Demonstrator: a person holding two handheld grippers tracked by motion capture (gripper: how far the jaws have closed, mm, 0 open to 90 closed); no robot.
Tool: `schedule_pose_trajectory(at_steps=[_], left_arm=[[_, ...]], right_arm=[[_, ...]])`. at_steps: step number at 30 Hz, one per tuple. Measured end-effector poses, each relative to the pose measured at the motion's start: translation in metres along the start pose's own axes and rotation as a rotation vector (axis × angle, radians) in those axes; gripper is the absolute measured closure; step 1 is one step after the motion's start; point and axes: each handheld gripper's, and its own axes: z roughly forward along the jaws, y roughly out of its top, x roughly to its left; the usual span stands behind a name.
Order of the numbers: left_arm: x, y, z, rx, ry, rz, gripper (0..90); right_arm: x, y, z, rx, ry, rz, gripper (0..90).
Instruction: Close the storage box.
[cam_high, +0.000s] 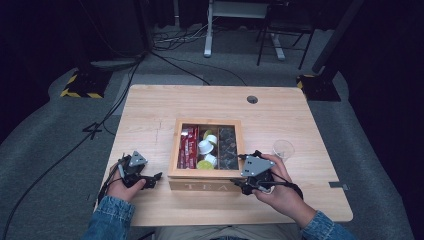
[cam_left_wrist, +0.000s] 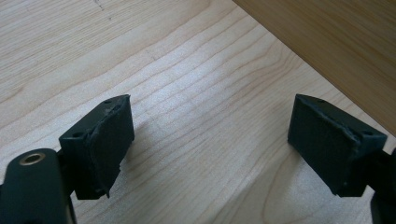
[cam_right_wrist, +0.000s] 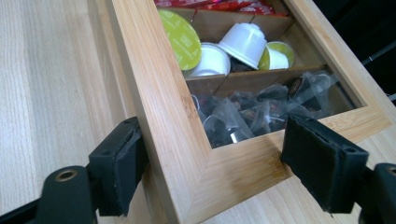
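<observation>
**Two open grippers, and the right one straddles the tea box's near right corner**

One relation decides the coming move: the right gripper (cam_high: 248, 186) sits at the near right corner of the wooden tea box (cam_high: 175, 150), with the lid's frame (cam_right_wrist: 154, 88) running between its spread jaws. One jaw stands outside the box wall, the other hangs over the lid's corner, and neither presses on the wood, so it grips nothing. The box stands mid-desk, near the front edge; its long sides run left to right. The left gripper (cam_high: 150, 178) rests released on the desk (cam_high: 150, 107) just left of the box, its jaws wide over bare wood, the box wall (cam_left_wrist: 336, 42) close by.

Through the lid's window, three compartments show side by side: red packets (cam_high: 188, 147) on the left, white and yellow-green capsules (cam_high: 206, 145) in the middle, dark bagged tea (cam_high: 227, 145) on the right. A clear cup (cam_high: 283, 148) stands on the desk just right of the box, beyond the right hand.
</observation>
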Motion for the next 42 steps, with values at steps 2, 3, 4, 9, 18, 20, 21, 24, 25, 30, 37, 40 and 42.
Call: schedule_pose_trajectory(at_steps=[2, 3, 4, 9, 18, 20, 21, 24, 25, 30, 37, 40, 42], left_arm=[[0.0, 0.0, 0.0, 0.0, 0.0, 0.0, 14.8], [0.0, 0.0, 0.0, 0.0, 0.0, -0.001, 14.8], [0.0, 0.0, 0.0, 0.0, 0.0, -0.001, 14.8], [0.0, 0.0, 0.0, 0.0, 0.002, 0.003, 14.8], [0.0, 0.0, 0.0, -0.003, 0.0, -0.002, 14.8], [0.0, 0.0, 0.0, -0.004, 0.0, -0.001, 14.8], [0.0, 0.0, 0.0, -0.003, -0.001, -0.002, 14.8], [0.0, 0.0, 0.0, -0.003, 0.003, 0.0, 14.9], [-0.001, -0.001, 0.0, -0.005, 0.001, -0.01, 14.9], [-0.002, -0.005, -0.004, -0.004, 0.006, -0.014, 15.3], [-0.002, -0.011, -0.01, -0.003, 0.009, -0.009, 15.3], [-0.002, -0.012, -0.012, -0.001, 0.011, -0.015, 15.3], [-0.002, -0.013, -0.012, 0.0, 0.011, -0.016, 15.1]], right_arm=[[0.001, -0.001, 0.001, 0.0, 0.007, 0.004, 22.5], [0.001, -0.001, 0.001, 0.0, 0.009, 0.006, 22.5], [0.001, -0.001, 0.001, 0.0, 0.013, 0.012, 22.5], [0.001, -0.002, 0.0, 0.001, 0.015, 0.015, 22.9], [-0.003, -0.005, -0.003, -0.036, 0.097, 0.107, 31.6], [-0.004, -0.007, -0.003, -0.042, 0.108, 0.131, 30.9], [-0.005, -0.007, -0.003, -0.046, 0.109, 0.137, 30.5], [-0.007, -0.006, -0.005, -0.067, 0.121, 0.165, 29.6], [-0.008, -0.005, -0.006, -0.073, 0.122, 0.171, 29.0], [-0.018, -0.002, -0.016, -0.11, 0.134, 0.219, 25.7], [-0.04, -0.012, -0.034, -0.146, 0.137, 0.293, 18.3], [-0.05, -0.018, -0.043, -0.151, 0.125, 0.317, 16.1], [-0.056, -0.022, -0.049, -0.152, 0.119, 0.33, 15.9]])
